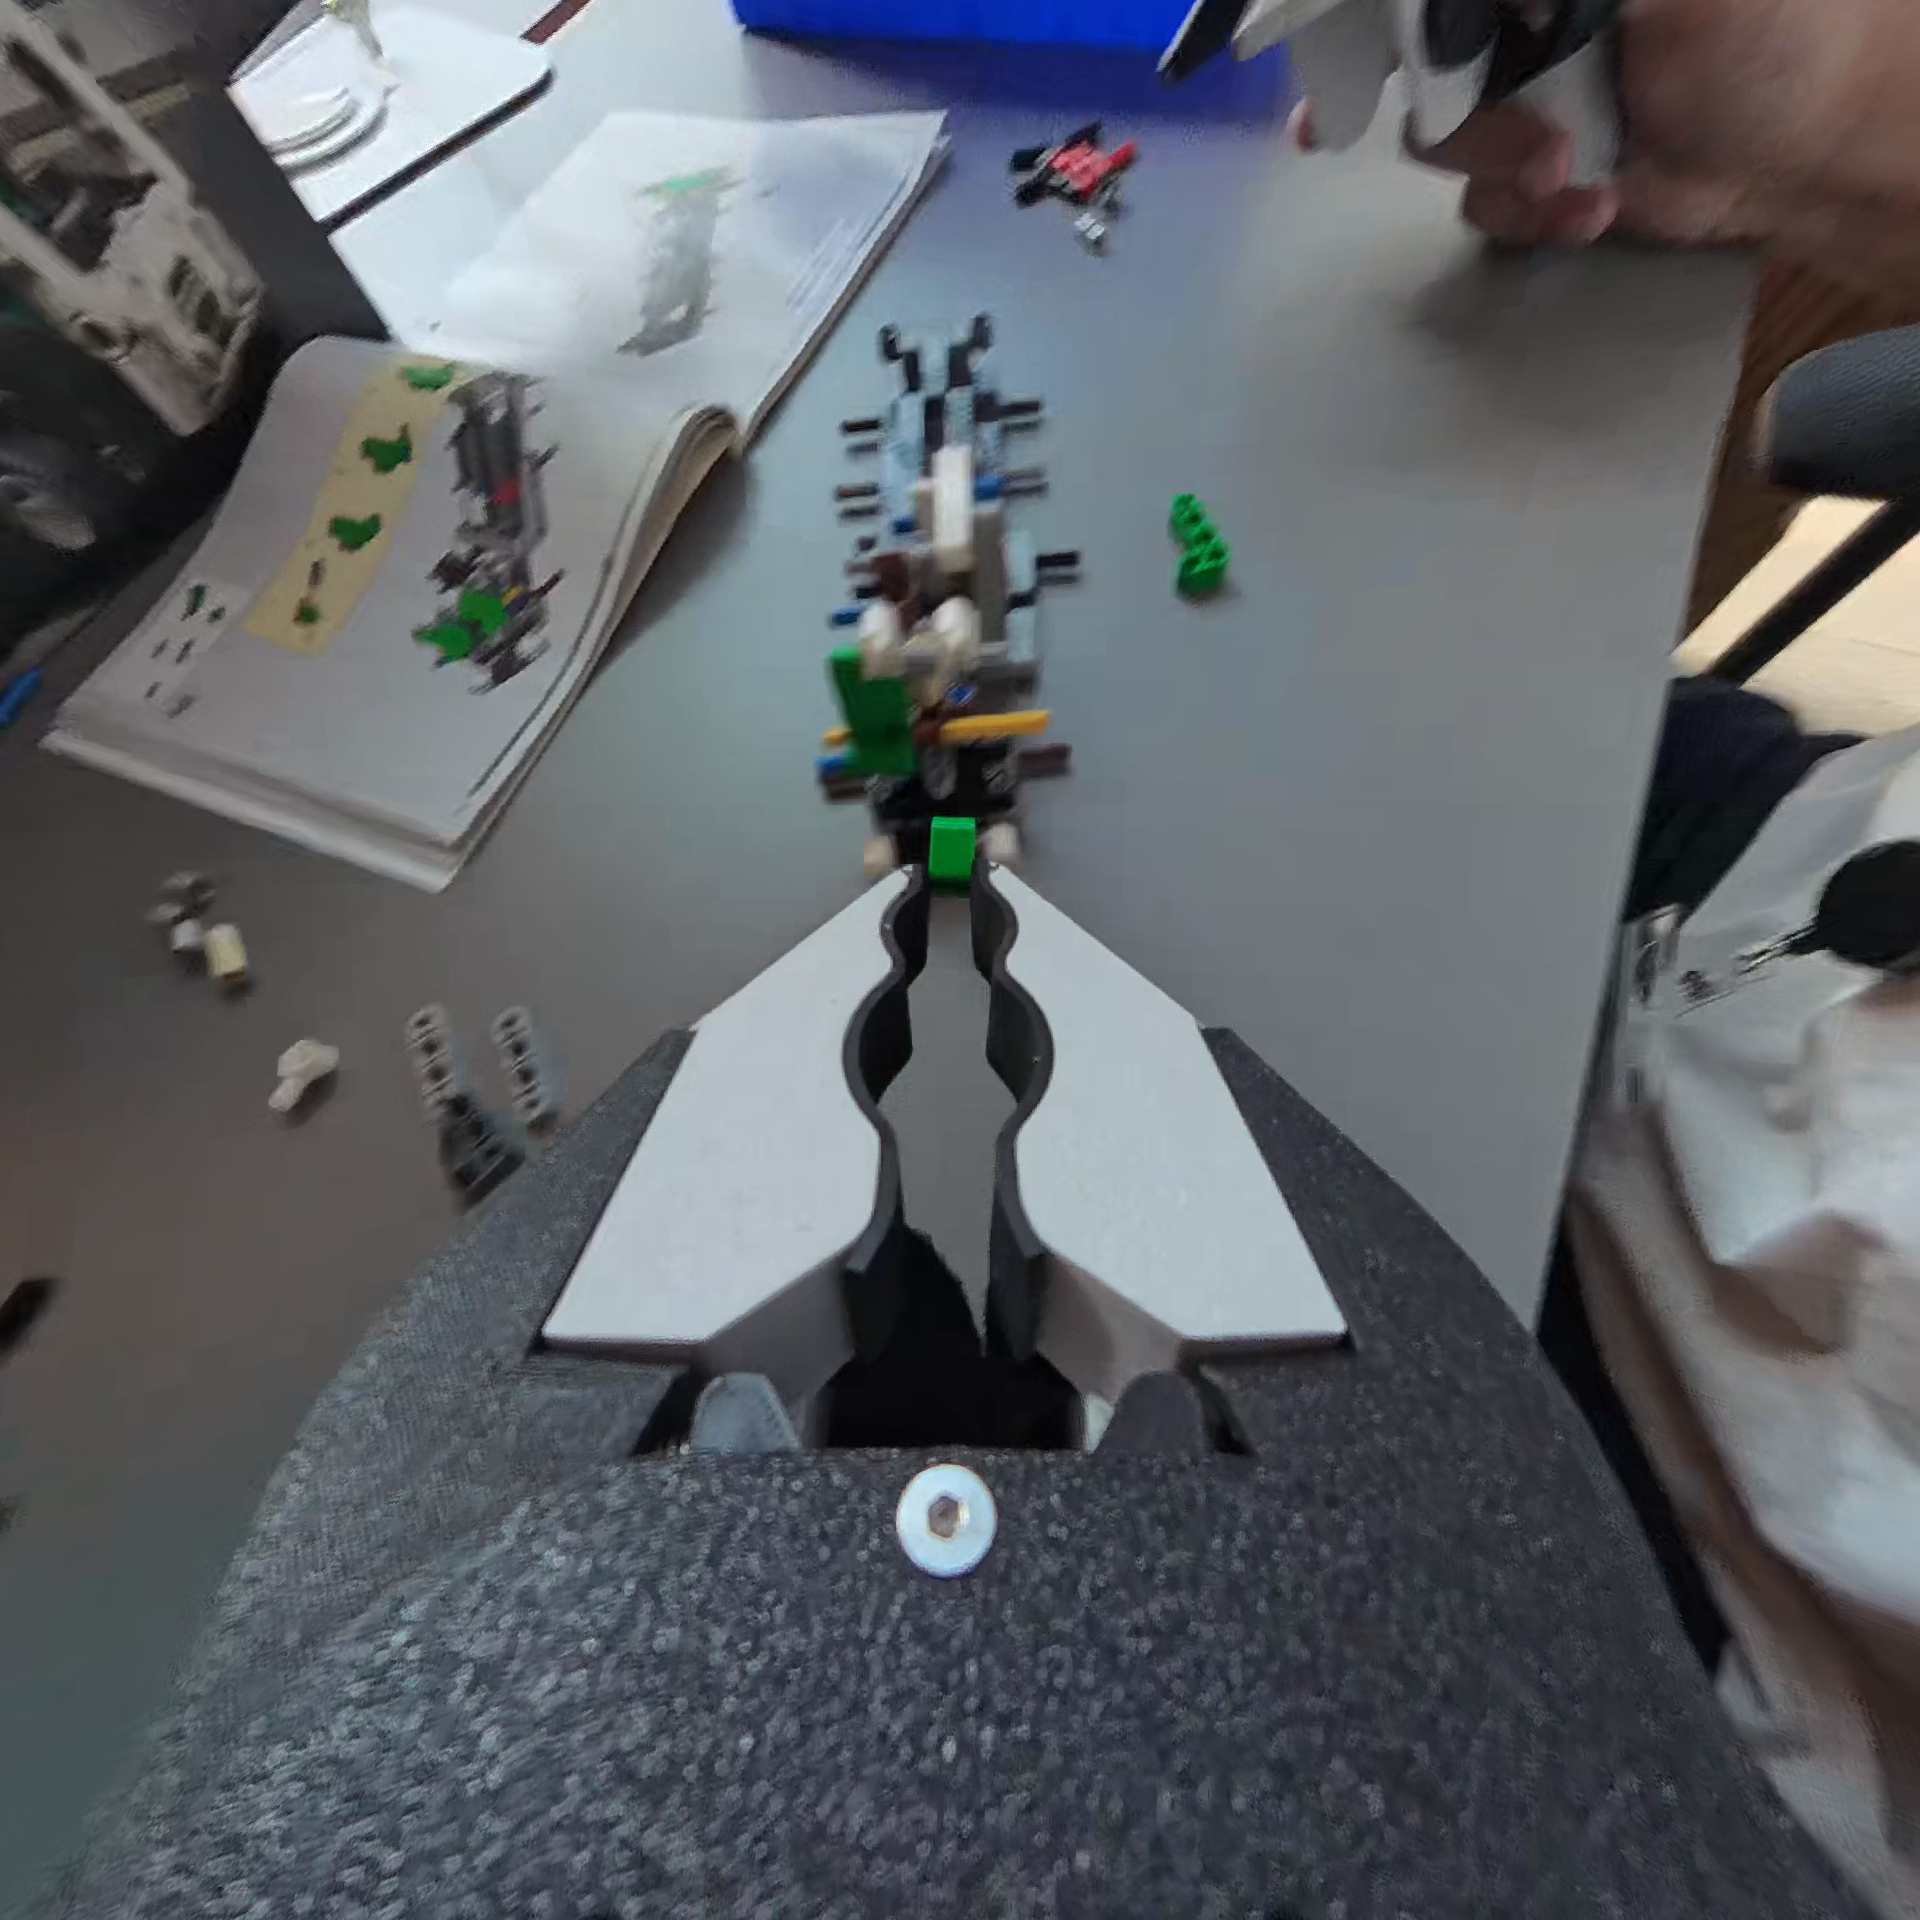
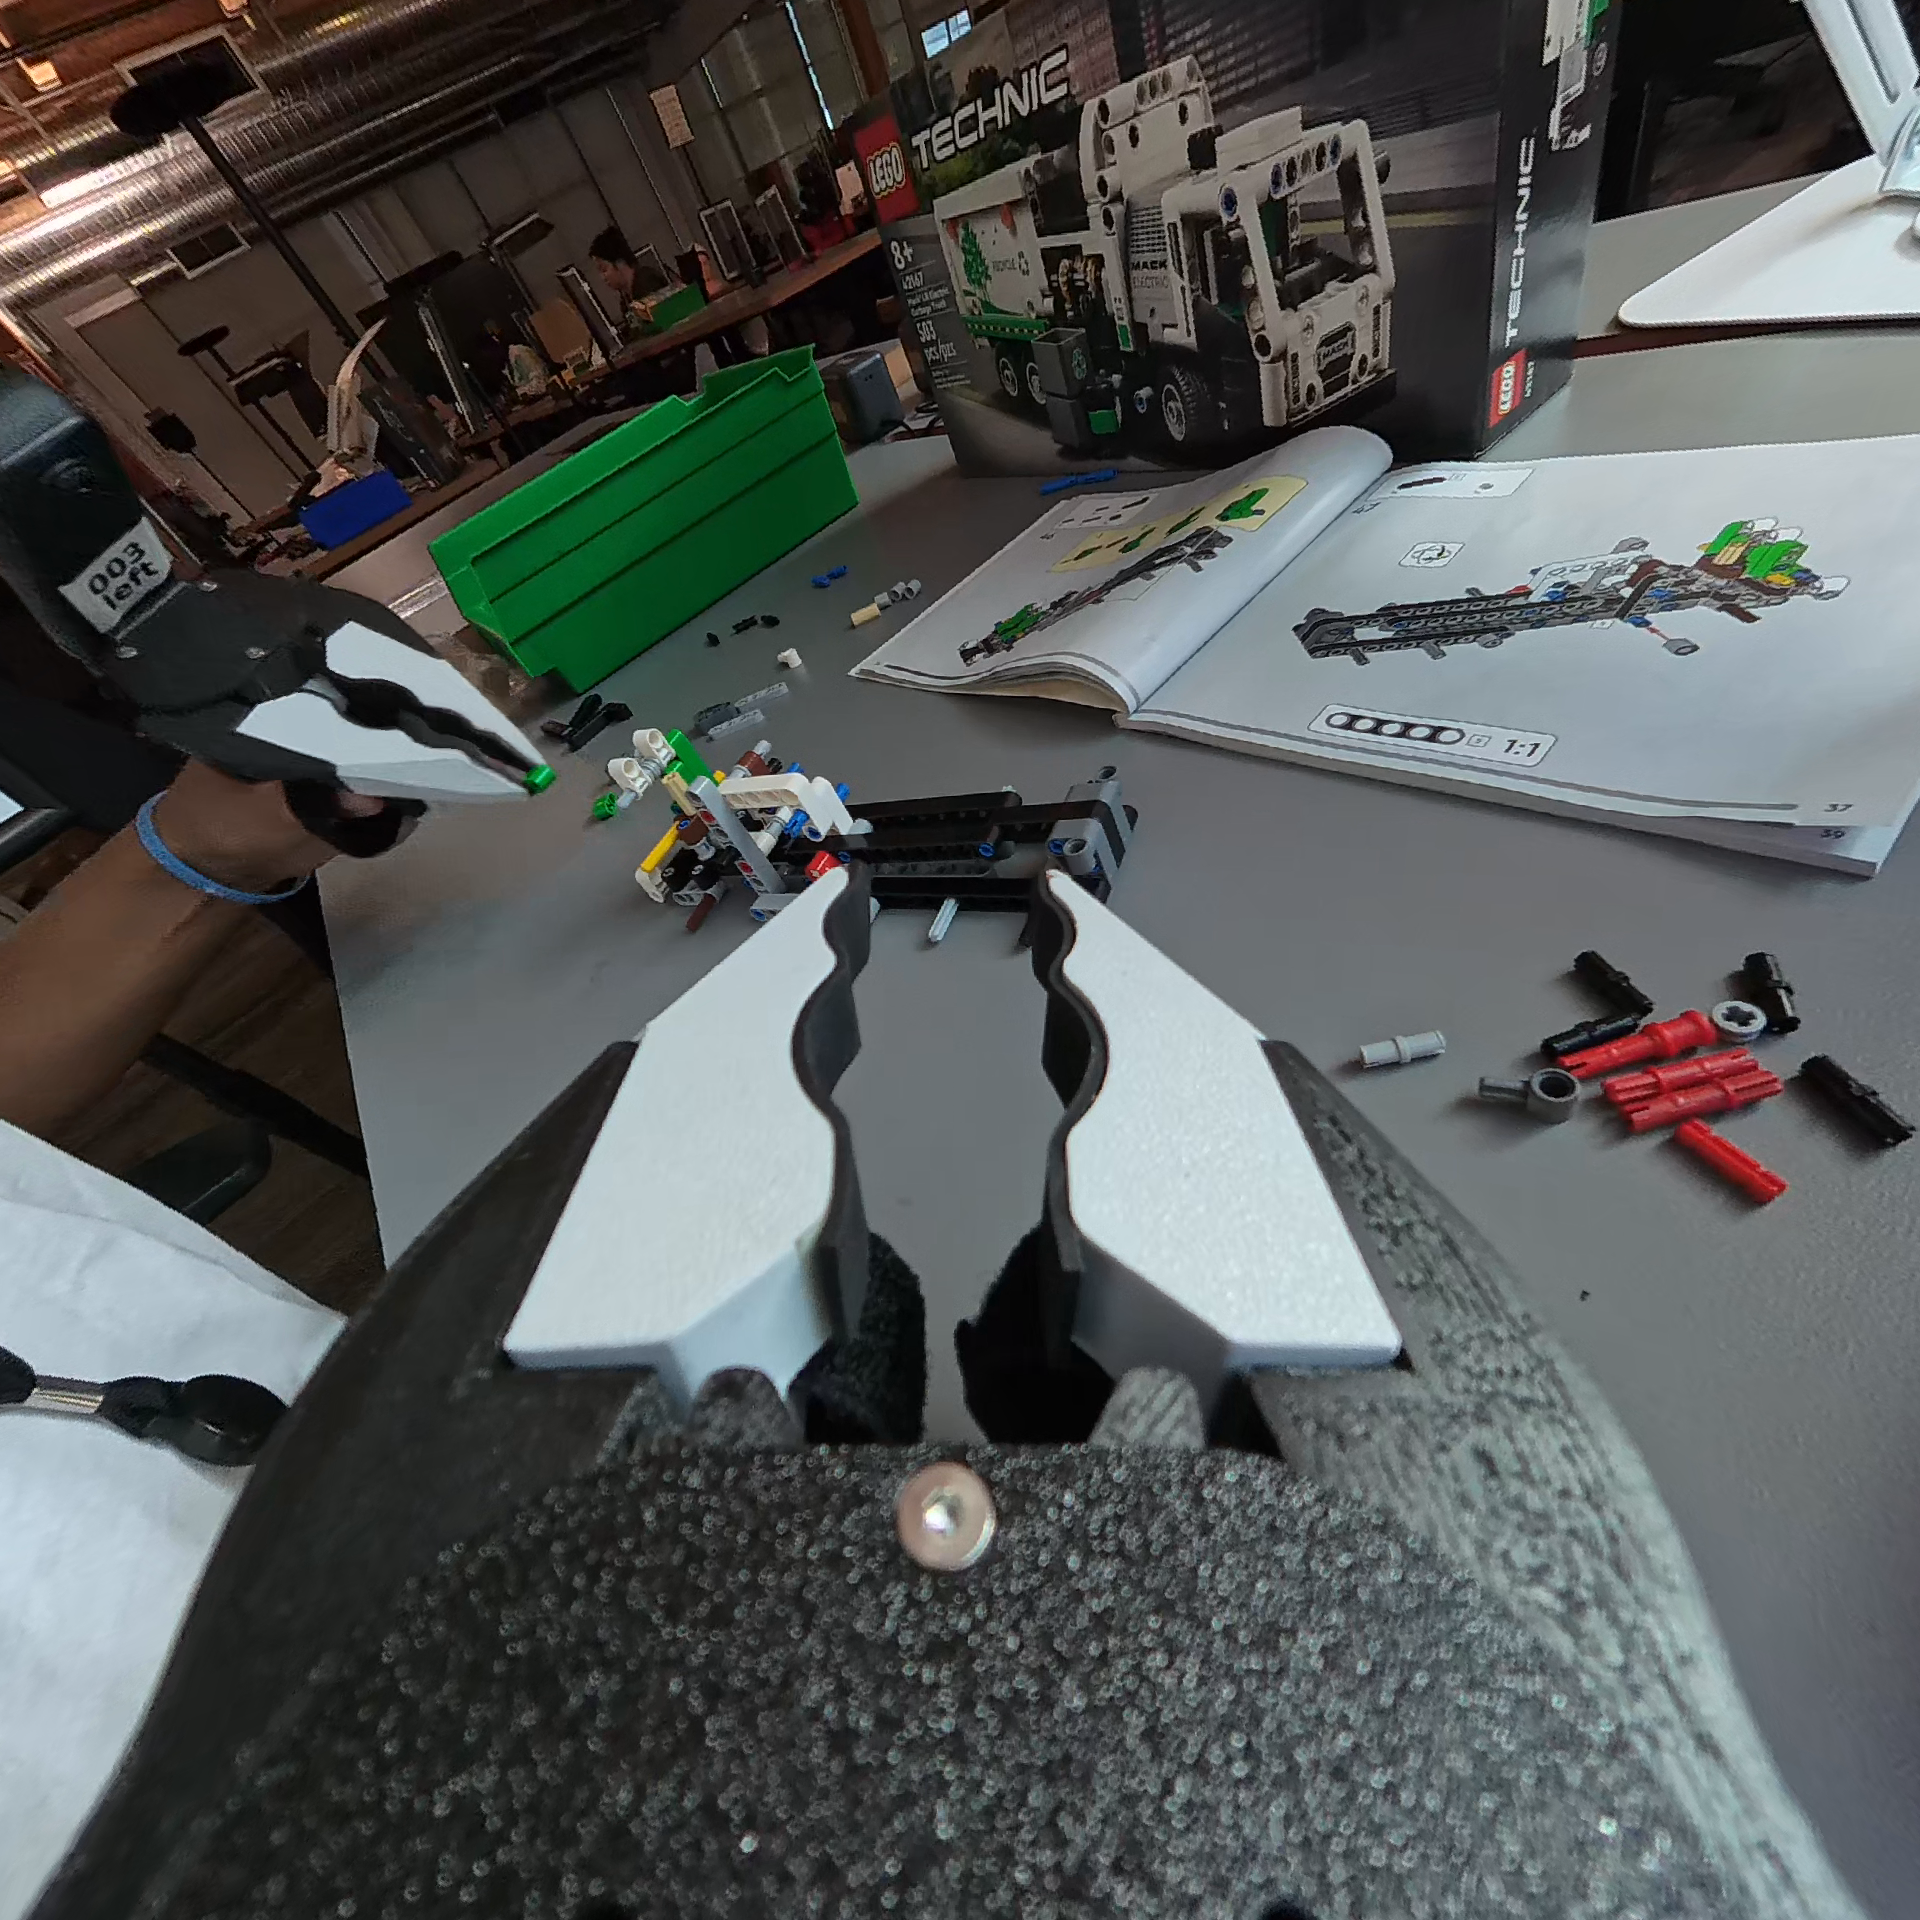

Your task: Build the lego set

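The long, partly built lego chassis (image 1: 951, 582) lies on the grey table (image 1: 1351, 727) straight ahead of my left gripper (image 1: 951, 878). That gripper is shut on a small green piece (image 1: 951, 852) just short of the chassis's near end. In the right wrist view the chassis (image 2: 883, 831) lies just beyond my right gripper (image 2: 948, 888), which is open and empty above the table. The left gripper (image 2: 535, 781) shows there at left with the green piece (image 2: 538, 777) in its tips. A second green piece (image 1: 1200, 545) lies right of the chassis.
An open instruction booklet (image 2: 1455, 644) lies behind the chassis, with the set's box (image 2: 1247, 239) and a green bin (image 2: 644, 540) farther back. Red and black pins (image 2: 1704, 1081) lie at right. Small grey parts (image 1: 478, 1081) lie left of my left gripper. A blue bin (image 1: 966, 21) stands far off. My hands' fingertips stand some 25 cm from each other.
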Demonstrator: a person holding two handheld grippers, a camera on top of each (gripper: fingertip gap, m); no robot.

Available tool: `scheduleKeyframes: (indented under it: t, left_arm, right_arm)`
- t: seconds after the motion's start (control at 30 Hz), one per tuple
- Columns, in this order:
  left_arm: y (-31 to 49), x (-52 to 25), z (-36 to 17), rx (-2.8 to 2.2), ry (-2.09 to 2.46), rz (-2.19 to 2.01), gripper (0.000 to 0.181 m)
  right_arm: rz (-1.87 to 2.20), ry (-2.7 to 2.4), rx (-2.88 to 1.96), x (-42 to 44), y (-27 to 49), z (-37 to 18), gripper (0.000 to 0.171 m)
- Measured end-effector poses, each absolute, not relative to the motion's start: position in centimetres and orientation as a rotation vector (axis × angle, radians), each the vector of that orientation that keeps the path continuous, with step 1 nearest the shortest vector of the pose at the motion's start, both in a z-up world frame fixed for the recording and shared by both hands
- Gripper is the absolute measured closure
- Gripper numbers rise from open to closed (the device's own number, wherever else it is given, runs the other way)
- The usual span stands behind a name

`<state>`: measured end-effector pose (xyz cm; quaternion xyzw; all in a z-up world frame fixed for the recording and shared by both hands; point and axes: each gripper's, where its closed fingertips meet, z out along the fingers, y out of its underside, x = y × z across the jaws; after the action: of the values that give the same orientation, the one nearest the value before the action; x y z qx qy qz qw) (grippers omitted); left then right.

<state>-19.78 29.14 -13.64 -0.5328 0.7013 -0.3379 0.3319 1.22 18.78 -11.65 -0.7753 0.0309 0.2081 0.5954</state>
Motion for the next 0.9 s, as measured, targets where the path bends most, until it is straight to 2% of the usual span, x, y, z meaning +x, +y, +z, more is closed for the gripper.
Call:
scheduleKeyframes:
  t: [0.1,0.2,0.3,0.73,0.83,0.9]
  left_arm:
    - [23.6,-16.2,-14.9,-1.438,1.873,-0.944,0.175]
    - [22.3,-13.2,-17.6,-1.464,1.905,-0.786,0.175]
    - [20.8,-11.5,-17.7,-1.445,1.924,-0.852,0.175]
    - [17.5,-9.6,-18.9,-1.461,1.972,-0.84,0.174]
    - [17.7,-9.9,-18.1,-1.509,1.893,-0.891,0.161]
    - [19.2,-11.4,-17.1,-1.573,1.789,-0.95,0.161]
  right_arm:
    - [0.487,0.067,-1.798,1.1,18.8,-11.6,0.141]
    - [0.496,0.063,-1.796,1.0,18.7,-11.6,0.141]
    - [0.504,0.061,-1.789,0.9,18.6,-11.5,0.141]
    - [0.527,0.06,-1.779,0.8,18.5,-11.3,0.142]
    - [0.533,0.065,-1.776,0.8,18.5,-11.3,0.141]
    - [0.539,0.068,-1.775,0.8,18.5,-11.3,0.142]
